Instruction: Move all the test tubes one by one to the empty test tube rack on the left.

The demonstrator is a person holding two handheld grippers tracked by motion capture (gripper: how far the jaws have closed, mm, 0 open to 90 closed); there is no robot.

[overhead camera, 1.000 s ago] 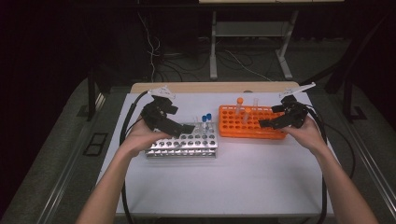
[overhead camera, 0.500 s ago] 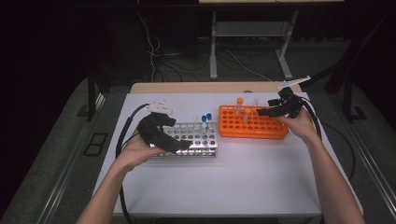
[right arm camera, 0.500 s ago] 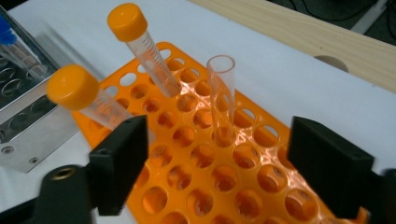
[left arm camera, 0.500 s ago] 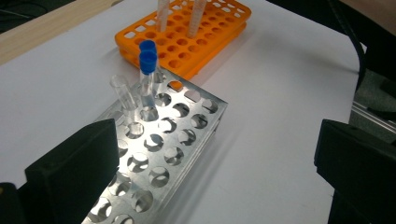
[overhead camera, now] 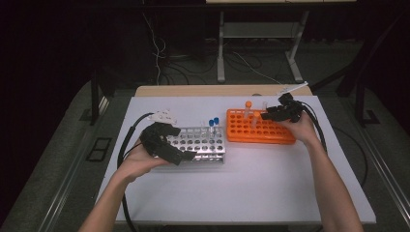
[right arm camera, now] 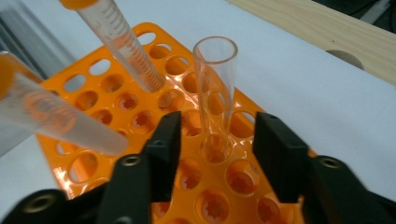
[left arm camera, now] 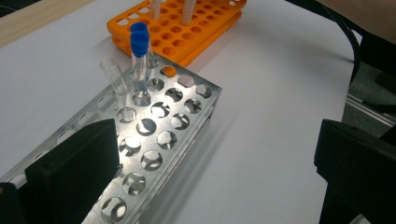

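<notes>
White tabletop (overhead camera: 251,188) under dim workshop light, cables trailing off behind: you work two test-tube racks side by side. Your right gripper (right arm camera: 212,140) sits at the far end of the orange rack (overhead camera: 261,128), its jaws just closing around an uncapped clear tube (right arm camera: 215,88) that stands upright in a hole there. The tube is between the pads, but a gap shows on both sides, so nothing is clamped yet. Two orange-capped tubes (right arm camera: 121,42) lean in holes just beside it.

Your left gripper (overhead camera: 186,155) rests at the near edge of the metal rack (left arm camera: 154,144), jaws spread wide with nothing between them; a blue-capped tube (left arm camera: 139,60) and a bare clear tube (left arm camera: 114,79) stand at that rack's far corner.

The risk from here, as it looks: the clear tube is thin-walled and open-topped, so a hard or off-centre squeeze could crack it or tip it against the hole's rim. Lifting at a slant could drag the light orange rack along, and the left-hand pad could nudge the leaning capped tube beside it.
</notes>
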